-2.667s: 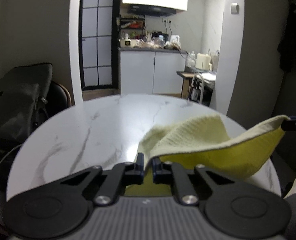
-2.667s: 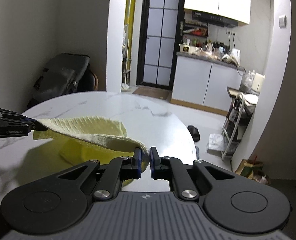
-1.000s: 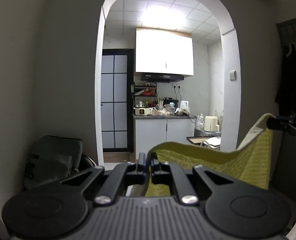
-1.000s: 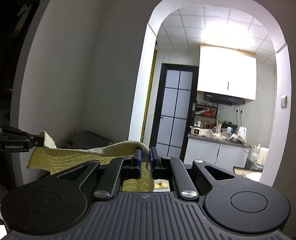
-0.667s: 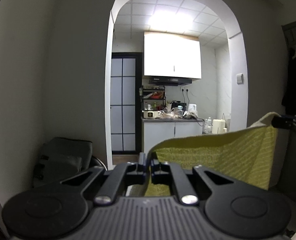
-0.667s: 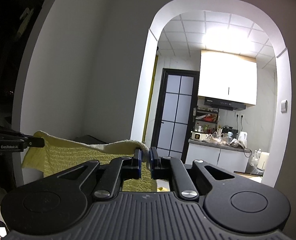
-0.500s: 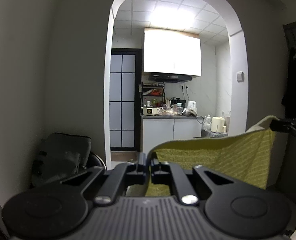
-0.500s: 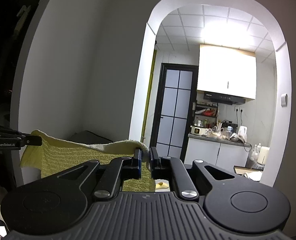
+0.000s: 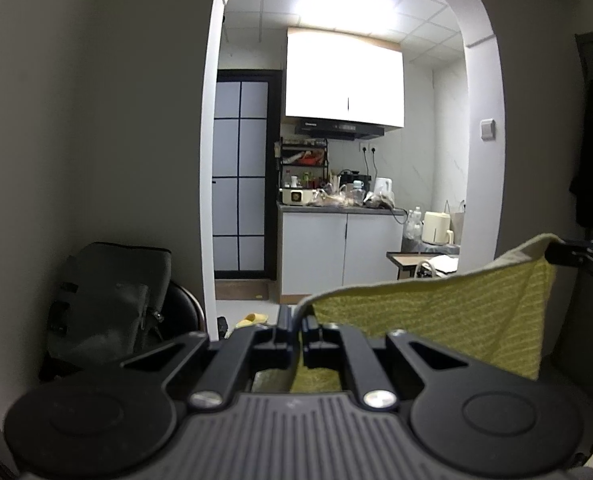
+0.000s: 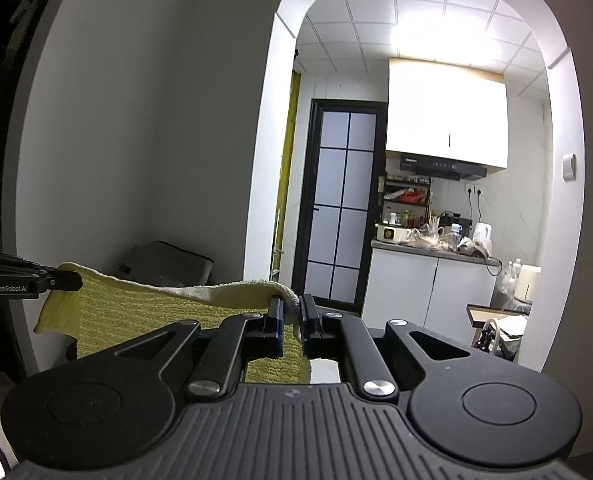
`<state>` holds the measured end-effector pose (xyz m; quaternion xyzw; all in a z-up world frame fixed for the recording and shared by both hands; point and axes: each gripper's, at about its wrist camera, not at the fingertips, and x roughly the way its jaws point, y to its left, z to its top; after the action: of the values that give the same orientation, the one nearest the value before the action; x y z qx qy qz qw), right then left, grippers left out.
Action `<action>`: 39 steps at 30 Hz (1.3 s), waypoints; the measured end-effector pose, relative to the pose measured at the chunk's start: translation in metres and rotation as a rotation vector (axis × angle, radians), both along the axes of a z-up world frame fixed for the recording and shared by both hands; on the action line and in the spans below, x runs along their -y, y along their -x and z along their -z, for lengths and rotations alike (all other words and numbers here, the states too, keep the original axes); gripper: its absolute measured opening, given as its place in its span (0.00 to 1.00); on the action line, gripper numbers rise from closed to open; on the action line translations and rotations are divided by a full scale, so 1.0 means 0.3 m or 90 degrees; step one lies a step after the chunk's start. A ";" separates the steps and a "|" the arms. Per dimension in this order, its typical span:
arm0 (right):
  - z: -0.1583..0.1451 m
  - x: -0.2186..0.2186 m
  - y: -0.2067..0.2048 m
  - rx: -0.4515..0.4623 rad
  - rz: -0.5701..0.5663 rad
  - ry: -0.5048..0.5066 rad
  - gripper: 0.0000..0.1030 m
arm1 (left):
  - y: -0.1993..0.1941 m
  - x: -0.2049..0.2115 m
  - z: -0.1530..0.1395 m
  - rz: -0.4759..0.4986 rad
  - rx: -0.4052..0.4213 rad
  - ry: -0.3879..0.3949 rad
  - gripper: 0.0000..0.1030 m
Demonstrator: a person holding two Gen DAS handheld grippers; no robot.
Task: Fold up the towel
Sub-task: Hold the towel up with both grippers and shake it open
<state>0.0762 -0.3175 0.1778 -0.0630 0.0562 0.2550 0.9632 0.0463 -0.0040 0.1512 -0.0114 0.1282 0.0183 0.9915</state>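
A yellow ribbed towel (image 9: 456, 316) hangs in the air, stretched between my two grippers. My left gripper (image 9: 296, 320) is shut on one top corner; the towel runs right to the other corner, pinched by my right gripper (image 9: 564, 254) at the frame's right edge. In the right wrist view my right gripper (image 10: 290, 312) is shut on its corner and the towel (image 10: 156, 312) runs left to the left gripper (image 10: 62, 280). The top edge sags a little between them. The towel's lower part and the table are hidden below the gripper bodies.
Both cameras look level across the room at an arched opening into a kitchen with white cabinets (image 9: 336, 252). A dark bag (image 9: 108, 300) sits on a chair at the left wall. A small side table (image 9: 424, 260) stands by the arch. A dark coat (image 9: 592, 184) hangs at right.
Since 2.7 s ago both grippers lifted the towel off the round marble table into the air. Over the last second the cameras tilted slightly down and the towel stayed stretched between them.
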 end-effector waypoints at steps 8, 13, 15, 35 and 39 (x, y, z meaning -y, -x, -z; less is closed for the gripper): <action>0.031 -0.025 -0.136 -0.021 0.005 0.001 0.09 | -0.120 -0.025 0.032 0.001 -0.019 0.001 0.05; 0.061 -0.040 -0.208 -0.038 0.006 0.003 0.09 | -0.203 -0.042 0.065 0.002 -0.040 0.002 0.05; 0.080 -0.046 -0.241 -0.048 0.006 0.004 0.09 | -0.234 -0.048 0.079 0.002 -0.048 0.002 0.05; 0.311 -0.122 -0.568 -0.155 -0.012 0.014 0.09 | -0.528 -0.113 0.309 -0.025 -0.160 0.012 0.05; 0.341 -0.143 -0.621 -0.166 -0.013 0.015 0.09 | -0.570 -0.124 0.342 -0.028 -0.174 0.010 0.05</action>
<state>0.2626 -0.2746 0.0754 -0.0413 0.1831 0.2699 0.9444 0.2172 0.0333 0.0487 -0.0197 0.2623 0.0400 0.9640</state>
